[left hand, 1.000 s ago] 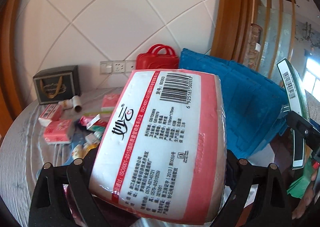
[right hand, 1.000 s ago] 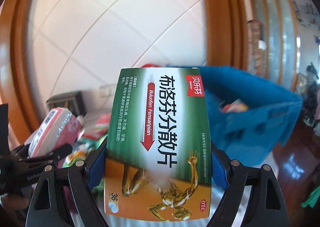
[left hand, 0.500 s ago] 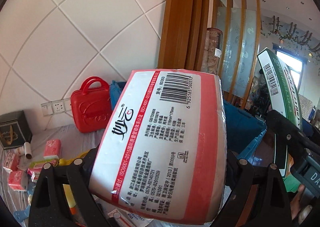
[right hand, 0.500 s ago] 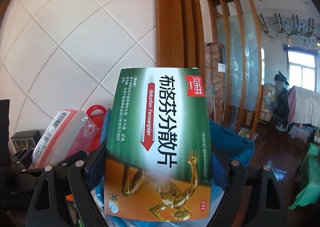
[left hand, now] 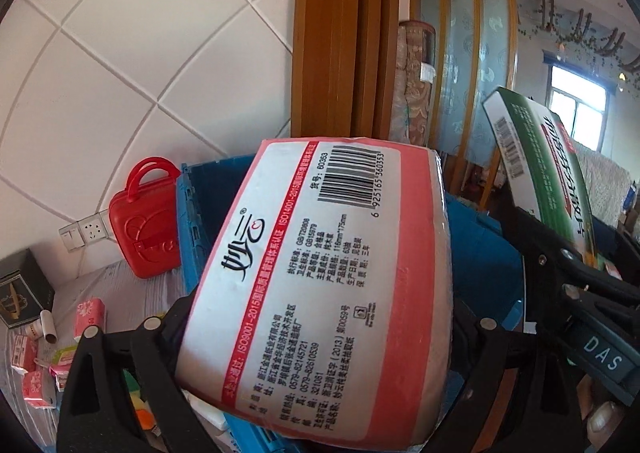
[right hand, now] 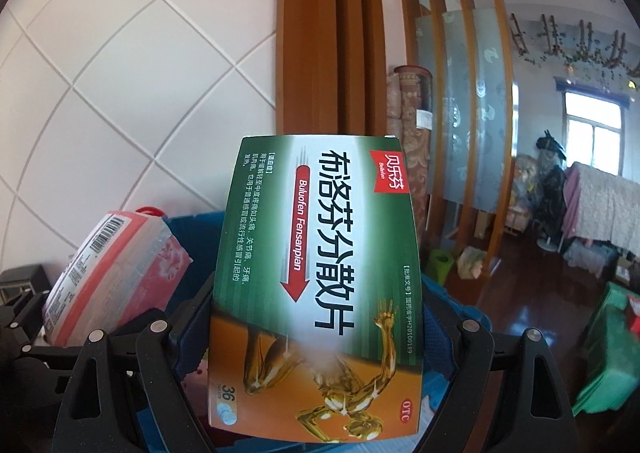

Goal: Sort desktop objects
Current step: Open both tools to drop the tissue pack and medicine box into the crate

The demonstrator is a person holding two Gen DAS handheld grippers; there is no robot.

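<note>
A pink-and-white tissue pack (left hand: 320, 285), barcode uppermost, sits clamped between the jaws of the left gripper (left hand: 320, 337), above a blue crate (left hand: 192, 221). The right gripper (right hand: 320, 337) clasps a green-and-orange medicine box (right hand: 320, 281) upright between its jaws.

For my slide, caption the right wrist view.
Right tool grips a green medicine box above the blue crate.

— What finishes did you see?
— I saw a tissue pack (left hand: 320, 293) in glossy plastic film and a medicine box (right hand: 320, 285) of smooth, shiny card.
— And behind?
— A blue plastic crate (left hand: 192, 221), a varnished wooden pillar (left hand: 344, 33).
</note>
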